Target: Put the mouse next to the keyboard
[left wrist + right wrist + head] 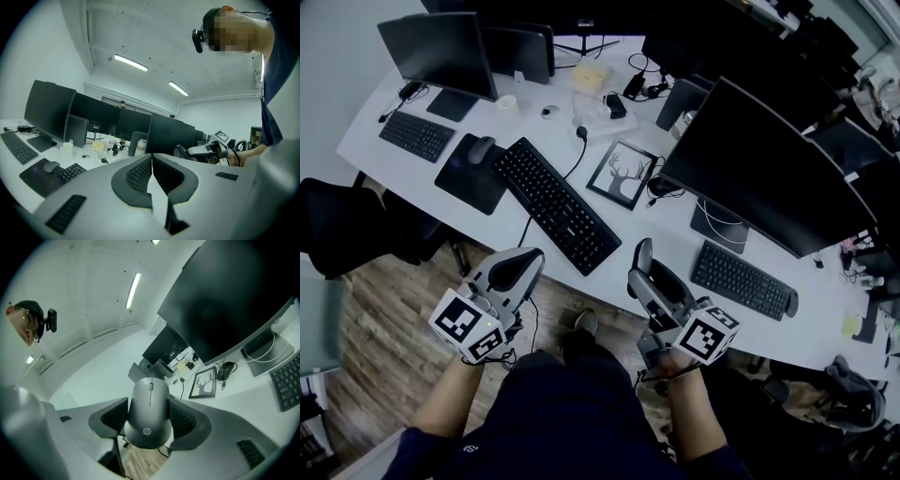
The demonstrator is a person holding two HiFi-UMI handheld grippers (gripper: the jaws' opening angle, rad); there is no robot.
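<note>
Right claw [148, 422] clamped on the grey HP mouse [150, 401], pads on both its flanks, logo end toward the camera. The mouse is held up at the near edge of the white worktop [666, 234], between the long black keyboard [555, 204] and the smaller keyboard [741, 278] in front of the big monitor [764, 173] (touching neither). Left claw [152, 174] has its pads together with nothing between them. It hangs over the wooden floor [384, 319], near the long keyboard's near end. A second mouse [480, 148] sits on a dark mouse pad [469, 178] just beside the long keyboard's far end. Deer picture frame [622, 175] lies on the worktop between that keyboard and the monitor.
</note>
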